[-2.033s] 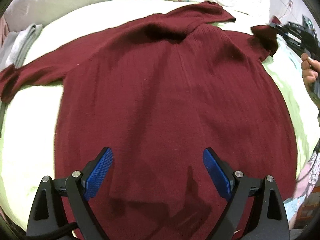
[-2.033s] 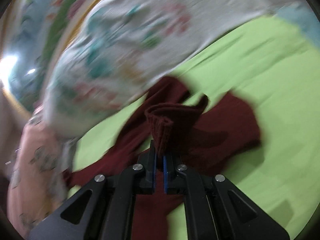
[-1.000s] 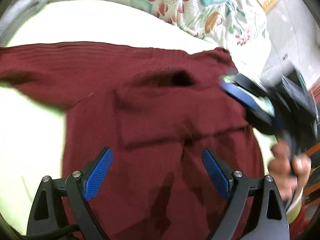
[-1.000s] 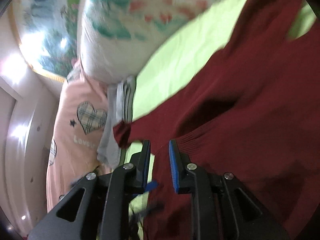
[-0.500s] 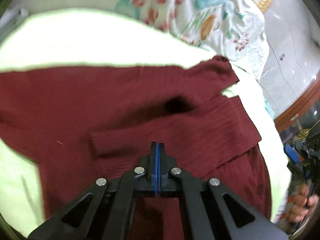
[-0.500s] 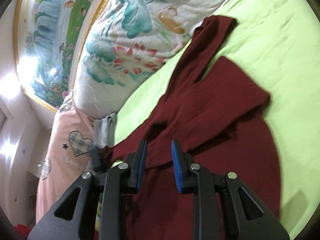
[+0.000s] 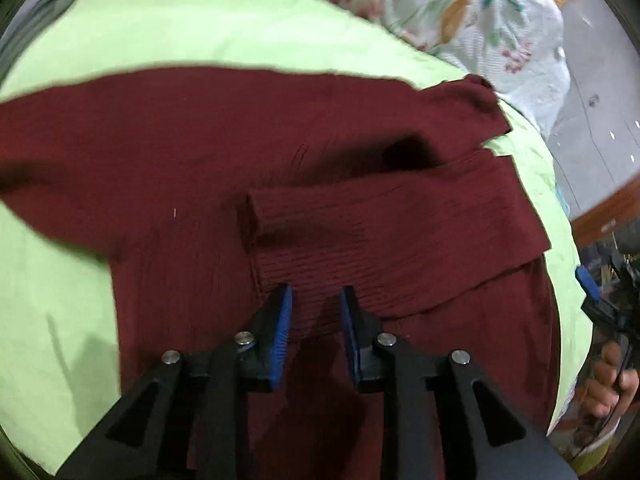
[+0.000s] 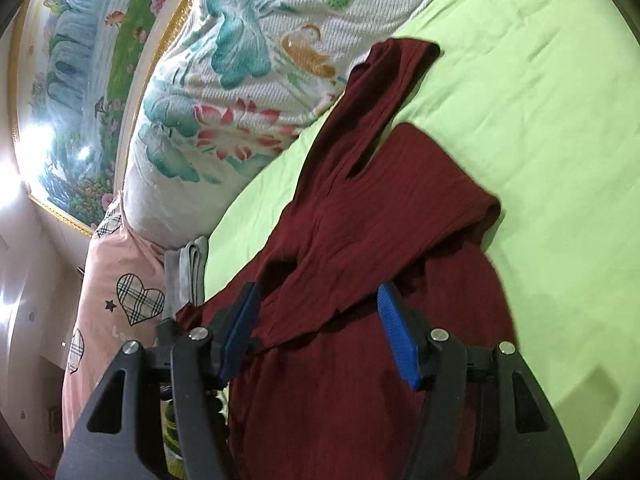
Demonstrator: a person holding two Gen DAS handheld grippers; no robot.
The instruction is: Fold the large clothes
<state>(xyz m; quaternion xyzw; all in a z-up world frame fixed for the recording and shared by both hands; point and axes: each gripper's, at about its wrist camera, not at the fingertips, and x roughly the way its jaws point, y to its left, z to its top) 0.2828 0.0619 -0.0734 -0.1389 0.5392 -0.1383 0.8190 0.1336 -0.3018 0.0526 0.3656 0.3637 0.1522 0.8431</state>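
A maroon ribbed sweater (image 7: 192,152) lies spread on the light green bed sheet (image 7: 168,24). Its right-hand sleeve (image 7: 400,232) is folded in across the chest; the other sleeve stretches out to the left. My left gripper (image 7: 316,312) hovers low over the folded sleeve's lower edge, its jaws a little apart and opening, with nothing pinched. In the right wrist view, my right gripper (image 8: 320,320) stands at the sweater's (image 8: 360,380) side. Its jaws are opening wide above the cloth and grip nothing. The left wrist view shows it at the far right edge as well, held by a hand (image 7: 612,384).
A floral quilt (image 8: 240,80) is bunched along the head of the bed under a gold-framed painting (image 8: 80,60). A pink cloth with plaid hearts (image 8: 120,300) and a folded grey cloth (image 8: 188,272) lie beyond the outstretched sleeve. Bare green sheet (image 8: 540,120) surrounds the sweater.
The right gripper released the sleeve, now laid across the chest, and drew back to the side, jaws widening. The left gripper closed from wide open, then parted slightly, sinking toward the sleeve.
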